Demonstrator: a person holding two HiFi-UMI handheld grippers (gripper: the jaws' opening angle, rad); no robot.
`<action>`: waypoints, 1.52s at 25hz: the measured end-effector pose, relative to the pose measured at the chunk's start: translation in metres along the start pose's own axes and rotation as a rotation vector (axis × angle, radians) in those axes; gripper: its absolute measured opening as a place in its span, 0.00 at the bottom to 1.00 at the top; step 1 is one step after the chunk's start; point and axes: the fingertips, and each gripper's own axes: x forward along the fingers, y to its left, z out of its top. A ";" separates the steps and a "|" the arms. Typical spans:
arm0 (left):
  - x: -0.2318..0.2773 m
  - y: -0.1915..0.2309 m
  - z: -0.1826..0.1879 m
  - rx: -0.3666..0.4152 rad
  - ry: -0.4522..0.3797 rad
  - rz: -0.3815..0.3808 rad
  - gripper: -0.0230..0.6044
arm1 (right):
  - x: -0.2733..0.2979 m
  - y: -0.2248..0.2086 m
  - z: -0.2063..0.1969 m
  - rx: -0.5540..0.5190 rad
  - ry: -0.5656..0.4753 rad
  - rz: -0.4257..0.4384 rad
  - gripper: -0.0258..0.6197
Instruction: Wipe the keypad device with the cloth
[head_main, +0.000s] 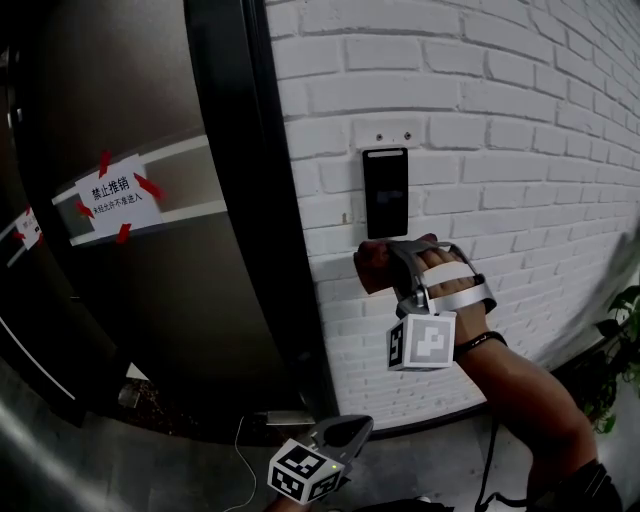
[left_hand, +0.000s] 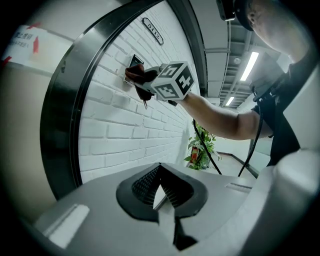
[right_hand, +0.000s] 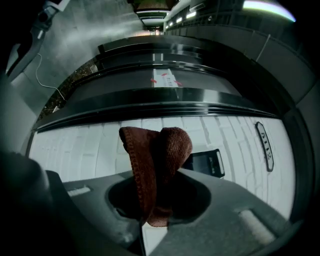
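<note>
A white brick wall beside a dark metal door carries a black rectangular keypad device. The right gripper clamps a brown terry cloth just below it. The left gripper hangs low, closed and empty.

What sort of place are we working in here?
Probably an indoor entrance of an office or commercial building: a white brick wall carries a keypad device beside a dark door with a posted notice, with a potted plant and ceiling strip lights beyond.
</note>
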 end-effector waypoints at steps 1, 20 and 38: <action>0.001 0.000 0.001 0.001 -0.001 -0.001 0.06 | -0.001 -0.011 0.002 0.007 -0.006 -0.015 0.12; -0.006 0.007 0.000 -0.003 -0.028 0.032 0.06 | 0.041 -0.140 0.003 -0.068 0.043 -0.283 0.12; -0.004 0.008 -0.002 0.003 -0.011 0.028 0.06 | 0.048 -0.129 0.002 -0.080 0.064 -0.279 0.12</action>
